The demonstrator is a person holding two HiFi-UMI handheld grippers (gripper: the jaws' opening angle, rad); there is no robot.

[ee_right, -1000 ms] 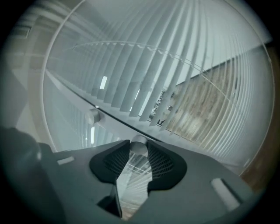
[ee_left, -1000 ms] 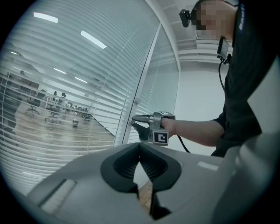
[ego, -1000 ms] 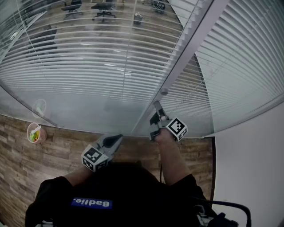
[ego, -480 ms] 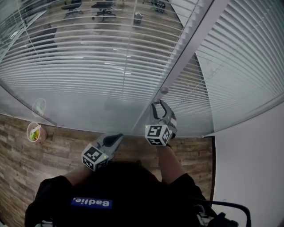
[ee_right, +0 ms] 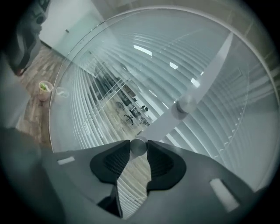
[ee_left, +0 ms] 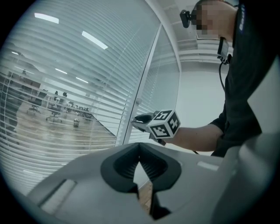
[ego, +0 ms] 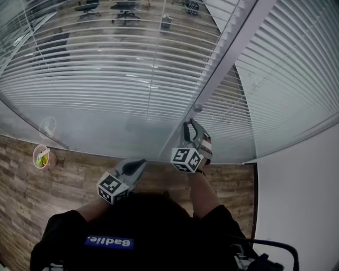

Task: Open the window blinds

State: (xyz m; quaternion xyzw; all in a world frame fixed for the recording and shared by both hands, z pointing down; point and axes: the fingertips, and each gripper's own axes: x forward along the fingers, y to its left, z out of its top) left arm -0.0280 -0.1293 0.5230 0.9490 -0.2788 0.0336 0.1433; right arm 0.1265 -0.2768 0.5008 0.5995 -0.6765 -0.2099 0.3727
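Window blinds (ego: pixel 106 79): hang behind the glass on both sides of the slanting post and fill the upper part of the head view. Through the slats of the left panel a room shows in strips. The right panel (ego: pixel 296 69) looks whiter.
Floor (ego: pixel 32 190): wood planks, running up to the foot of the glass.
Wall (ego: pixel 299 211): plain white, at the right, meeting the right panel.
Post (ego: pixel 222 69): pale frame piece between the two panels.
Person (ego: pixel 132 233): dark top, seen from above, both forearms reaching toward the glass.
Office chairs (ego: pixel 124 9): beyond the left panel, far back in the room.
Right gripper (ego: pixel 189 126): up against the post, its marker cube toward the camera. Its jaws have just been closing, and in the right gripper view their tips (ee_right: pixel 138 151) press on the round knob from both sides.
Left gripper (ego: pixel 141 164): held lower and to the left, near the bottom of the glass and apart from it. In the left gripper view the jaw tips (ee_left: pixel 139 161) meet with nothing between them.
Cup (ego: pixel 42 157): on the floor at far left, just beside the glass, with something green inside.
Round knob (ee_right: pixel 138 146): small and grey, on the post, clamped by the right gripper.
Second knob (ego: pixel 197 109): on the post just above the right gripper, untouched.
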